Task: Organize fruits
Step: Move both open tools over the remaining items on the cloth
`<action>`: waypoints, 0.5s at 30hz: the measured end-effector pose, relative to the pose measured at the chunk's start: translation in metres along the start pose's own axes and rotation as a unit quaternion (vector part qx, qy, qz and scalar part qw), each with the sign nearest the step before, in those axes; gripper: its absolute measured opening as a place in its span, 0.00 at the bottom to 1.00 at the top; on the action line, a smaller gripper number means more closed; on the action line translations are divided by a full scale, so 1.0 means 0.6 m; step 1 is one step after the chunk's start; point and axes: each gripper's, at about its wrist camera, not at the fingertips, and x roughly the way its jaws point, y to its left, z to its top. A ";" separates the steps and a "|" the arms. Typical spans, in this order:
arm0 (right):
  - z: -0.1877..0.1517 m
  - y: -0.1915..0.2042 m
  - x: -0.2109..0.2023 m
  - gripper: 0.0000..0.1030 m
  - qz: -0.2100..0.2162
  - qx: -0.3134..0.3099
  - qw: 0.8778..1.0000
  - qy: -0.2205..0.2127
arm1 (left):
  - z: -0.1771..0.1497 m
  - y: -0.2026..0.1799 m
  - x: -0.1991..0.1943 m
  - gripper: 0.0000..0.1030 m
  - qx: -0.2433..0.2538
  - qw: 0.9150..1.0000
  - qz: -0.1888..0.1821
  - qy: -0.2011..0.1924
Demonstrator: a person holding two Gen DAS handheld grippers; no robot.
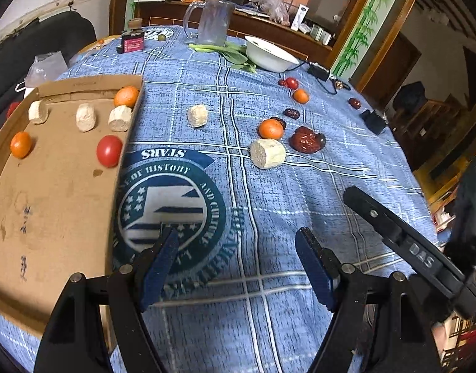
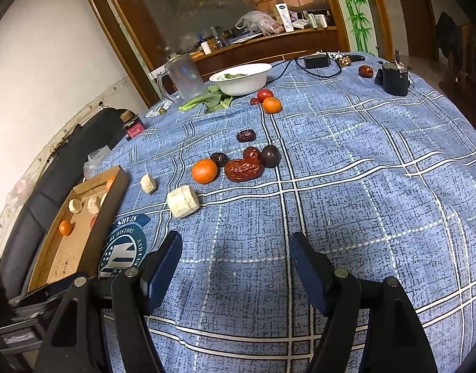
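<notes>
A cardboard tray lies at the left and holds two oranges, a tomato and three pale chunks. Loose on the blue checked cloth are an orange, a pale chunk, a wrinkled red date and a second chunk. Farther back sit a tomato and another orange. My left gripper hovers open and empty over the cloth beside the tray. My right gripper is open and empty, short of the fruit.
A white bowl, leafy greens and a clear pitcher stand at the table's far side. A black adapter with cable and a black pouch lie at the far right. Small dark dates are scattered mid-table.
</notes>
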 end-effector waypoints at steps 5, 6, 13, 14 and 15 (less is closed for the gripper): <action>0.004 -0.002 0.002 0.73 0.003 0.003 1.000 0.003 | 0.017 -0.004 0.022 0.74 0.004 1.000 0.000 0.008; 0.005 -0.003 0.001 0.73 0.004 0.004 1.000 0.003 | 0.020 -0.005 0.026 0.74 0.003 1.000 -0.003 0.010; 0.032 -0.010 -0.005 0.73 0.005 -0.002 1.000 0.001 | 0.068 -0.006 0.032 0.74 -0.008 1.000 -0.021 0.000; 0.037 -0.013 -0.006 0.73 0.003 -0.002 1.000 -0.001 | 0.075 -0.003 0.031 0.74 -0.015 1.000 -0.025 -0.003; 0.042 -0.015 -0.007 0.73 0.000 -0.003 1.000 -0.002 | 0.082 0.001 0.031 0.74 -0.023 0.999 -0.028 -0.006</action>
